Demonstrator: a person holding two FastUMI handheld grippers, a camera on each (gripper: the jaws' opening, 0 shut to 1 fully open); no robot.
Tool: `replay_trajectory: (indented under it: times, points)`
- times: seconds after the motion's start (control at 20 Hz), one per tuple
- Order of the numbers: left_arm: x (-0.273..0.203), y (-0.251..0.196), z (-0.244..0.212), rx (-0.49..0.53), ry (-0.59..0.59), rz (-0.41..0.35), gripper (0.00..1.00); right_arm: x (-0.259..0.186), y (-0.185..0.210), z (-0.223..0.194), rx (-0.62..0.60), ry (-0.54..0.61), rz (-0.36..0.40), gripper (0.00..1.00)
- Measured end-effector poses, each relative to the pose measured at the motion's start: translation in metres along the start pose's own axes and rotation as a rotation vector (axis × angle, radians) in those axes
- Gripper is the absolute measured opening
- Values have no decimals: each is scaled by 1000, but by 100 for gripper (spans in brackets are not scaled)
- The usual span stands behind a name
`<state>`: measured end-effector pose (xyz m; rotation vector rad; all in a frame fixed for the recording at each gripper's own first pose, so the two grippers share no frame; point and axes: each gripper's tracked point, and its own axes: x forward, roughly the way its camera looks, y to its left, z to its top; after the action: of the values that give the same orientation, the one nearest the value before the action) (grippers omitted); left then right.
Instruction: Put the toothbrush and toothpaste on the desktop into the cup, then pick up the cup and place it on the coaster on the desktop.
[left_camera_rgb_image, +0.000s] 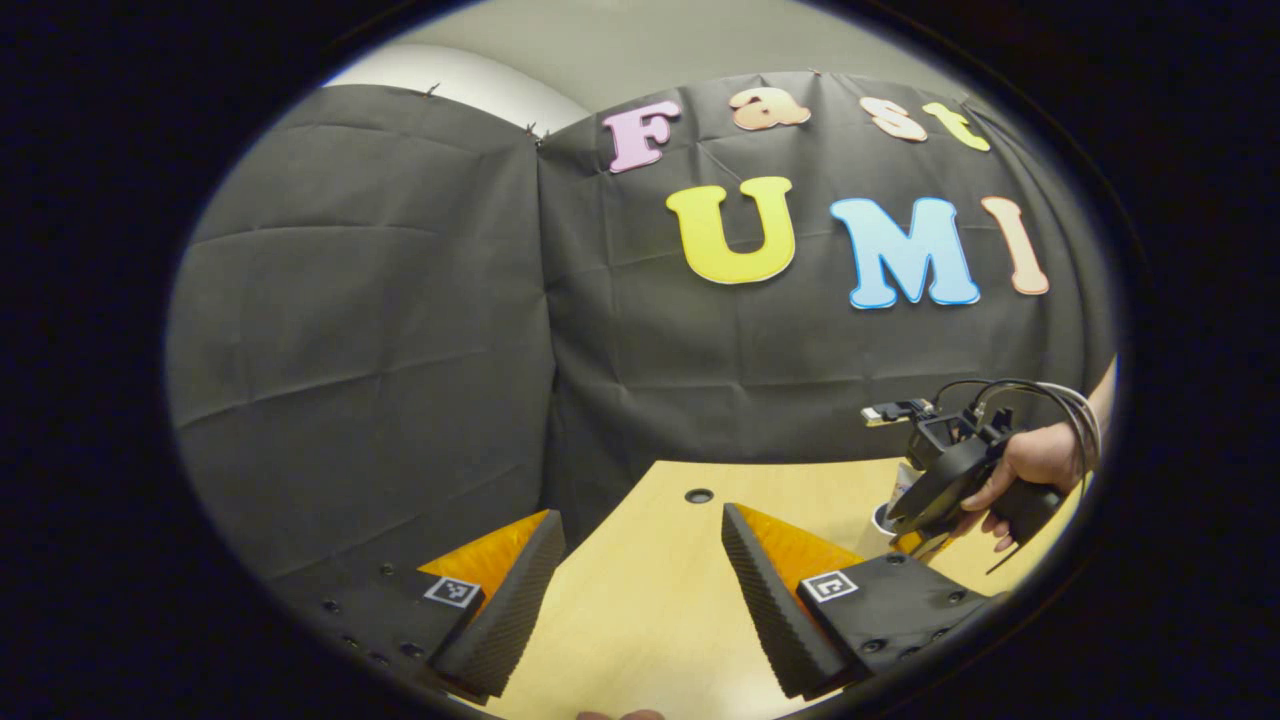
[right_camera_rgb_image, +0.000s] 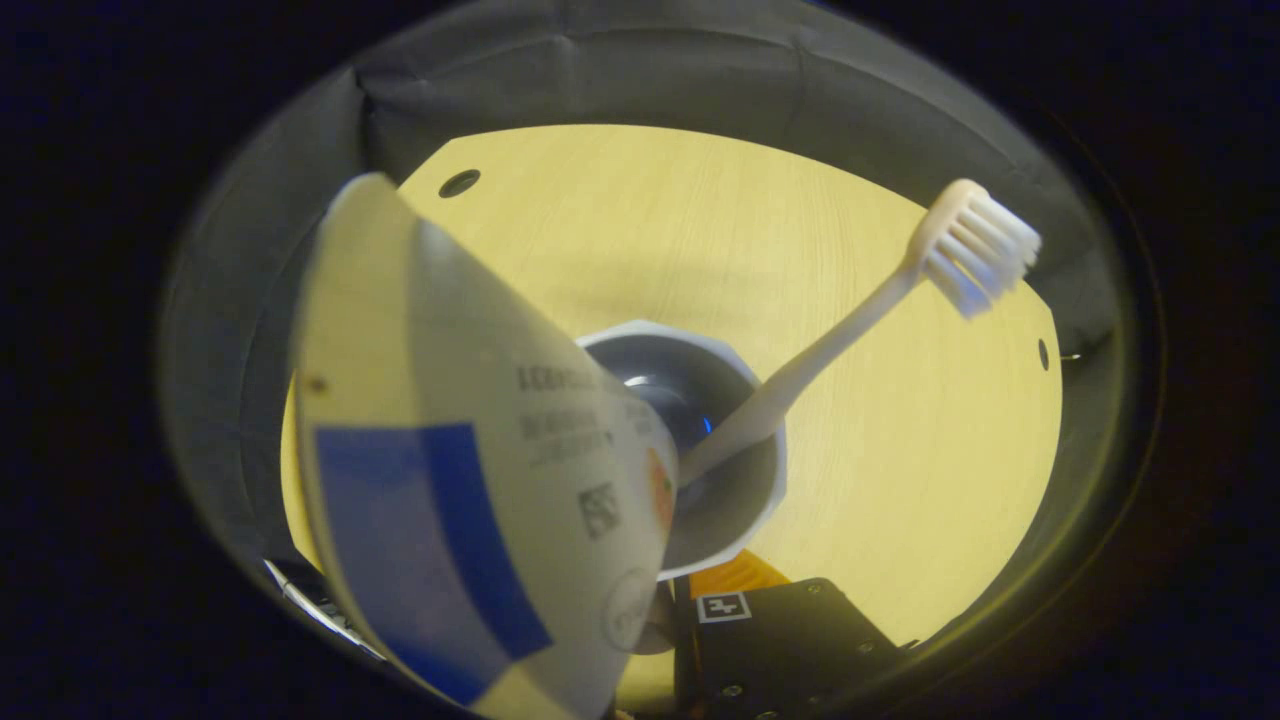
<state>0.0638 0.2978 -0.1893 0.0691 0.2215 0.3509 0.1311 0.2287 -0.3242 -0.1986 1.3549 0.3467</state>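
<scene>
At the bottom of the left gripper view, the left gripper shows two wedge-shaped fingers with finely ribbed inner faces. Each finger sits on a flat plate dotted with small round screws and carrying a square black-and-white marker. At the right edge of that frame, the right gripper has a bulky black housing with a small module sticking out on top. A bundle of black and grey cables loops over the hand. At the bottom of the right gripper view, another screwed plate bears the same kind of square marker.
</scene>
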Motion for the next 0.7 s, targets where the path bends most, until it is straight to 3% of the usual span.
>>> replay_trajectory:
  times: [0.7]
  points:
    - [0,16,-11,-4,29,16,100,5,2,-1,0,33,-25,25]
